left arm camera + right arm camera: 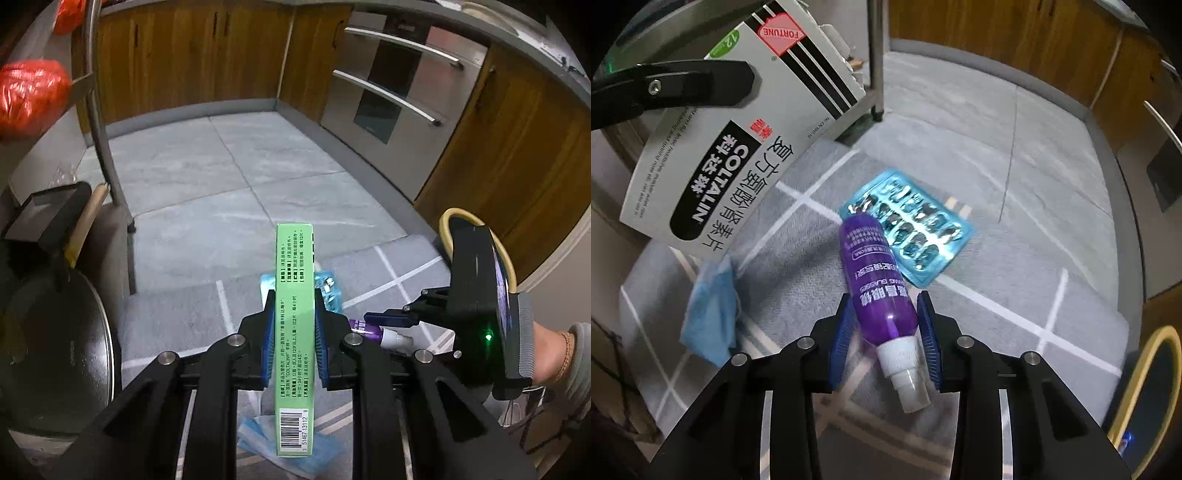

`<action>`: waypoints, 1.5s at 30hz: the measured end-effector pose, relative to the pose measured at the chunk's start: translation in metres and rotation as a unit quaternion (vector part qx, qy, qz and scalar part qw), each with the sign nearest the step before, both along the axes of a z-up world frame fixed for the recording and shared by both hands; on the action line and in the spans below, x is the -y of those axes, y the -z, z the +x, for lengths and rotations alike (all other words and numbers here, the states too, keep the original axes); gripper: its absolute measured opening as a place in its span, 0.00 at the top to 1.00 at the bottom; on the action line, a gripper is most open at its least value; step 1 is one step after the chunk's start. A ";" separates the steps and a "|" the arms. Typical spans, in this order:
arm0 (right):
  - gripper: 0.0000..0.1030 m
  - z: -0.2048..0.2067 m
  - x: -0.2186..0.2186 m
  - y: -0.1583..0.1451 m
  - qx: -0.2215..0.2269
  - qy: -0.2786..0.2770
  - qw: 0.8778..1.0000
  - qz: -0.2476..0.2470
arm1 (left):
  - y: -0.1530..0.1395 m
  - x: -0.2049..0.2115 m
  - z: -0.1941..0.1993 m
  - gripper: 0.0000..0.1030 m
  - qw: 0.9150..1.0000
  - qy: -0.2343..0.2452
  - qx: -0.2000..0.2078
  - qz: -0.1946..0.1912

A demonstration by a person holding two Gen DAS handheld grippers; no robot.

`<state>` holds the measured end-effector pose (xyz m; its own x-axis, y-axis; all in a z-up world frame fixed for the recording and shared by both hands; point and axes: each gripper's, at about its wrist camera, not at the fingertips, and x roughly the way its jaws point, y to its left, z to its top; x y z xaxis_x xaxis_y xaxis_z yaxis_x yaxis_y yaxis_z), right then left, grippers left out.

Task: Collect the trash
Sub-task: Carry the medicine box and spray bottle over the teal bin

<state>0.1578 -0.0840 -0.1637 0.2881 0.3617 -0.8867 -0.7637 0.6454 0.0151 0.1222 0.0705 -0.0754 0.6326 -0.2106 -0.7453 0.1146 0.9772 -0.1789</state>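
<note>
Left tool (293,332): I have its blue pads pinching a green medicine box (294,332) by the two broad faces, narrow printed edge up, barcode end nearest the camera. From the right wrist view the same box (713,155) shows its grey-white front with black lettering, held clear of the floor at the far left.

Right tool (886,332): jaws set on either side of a purple spray bottle (877,280). I cannot tell whether the pads press on it; a thin gap seems to show at each side. No earlier view is at hand to compare.

Purple spray bottle: lies on a grey rug with white lines (1015,295), white nozzle toward the camera, base pointing far. Its far end rests against or over the near edge of the blister pack; I cannot tell which.

Blue blister pack (916,229): flat on the rug, just beyond the bottle, to its right.

Blue face mask (709,317): crumpled on the rug, near left, below the held box and apart from the bottle.

Surroundings, left wrist view: grey tiled floor (229,166), wooden cabinets (184,55), a steel oven front (388,92) at far right, a dark round bin (55,350) at near left, a person's hand (550,350) on the right tool's handle.
</note>
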 end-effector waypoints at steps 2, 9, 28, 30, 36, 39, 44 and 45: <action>0.65 -0.004 0.009 -0.010 0.005 0.009 1.000 0.004 | -0.006 0.004 0.000 0.83 1.000 0.007 0.007 0.002; 0.66 -0.021 0.042 -0.044 0.030 0.047 0.998 0.015 | -0.024 0.032 -0.002 0.83 0.999 0.036 0.027 0.014; 0.66 -0.054 0.198 -0.133 0.117 0.229 0.964 0.068 | -0.046 0.124 0.000 0.83 0.993 0.108 0.051 0.014; 0.66 -0.056 0.216 -0.135 0.119 0.247 0.959 0.068 | -0.044 0.135 0.000 0.83 0.991 0.120 0.051 0.021; 0.66 -0.041 0.244 -0.131 0.127 0.288 0.947 0.056 | -0.033 0.172 0.005 0.83 0.988 0.147 0.039 0.038; 0.66 -0.027 0.256 -0.127 0.128 0.304 0.943 0.047 | -0.027 0.190 0.007 0.83 0.986 0.157 0.031 0.046; 0.66 -0.004 0.275 -0.120 0.129 0.327 0.935 0.042 | -0.025 0.219 0.011 0.83 0.983 0.175 0.027 0.051; 0.66 0.001 0.280 -0.119 0.126 0.332 0.934 0.043 | -0.025 0.223 0.012 0.83 0.983 0.176 0.027 0.051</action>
<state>0.1589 -0.3638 -0.0447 0.6699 0.0952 -0.7364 -0.1819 0.9826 -0.0385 0.1338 -0.1524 -0.0502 0.5726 -0.3494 -0.7416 0.4554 0.8878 -0.0667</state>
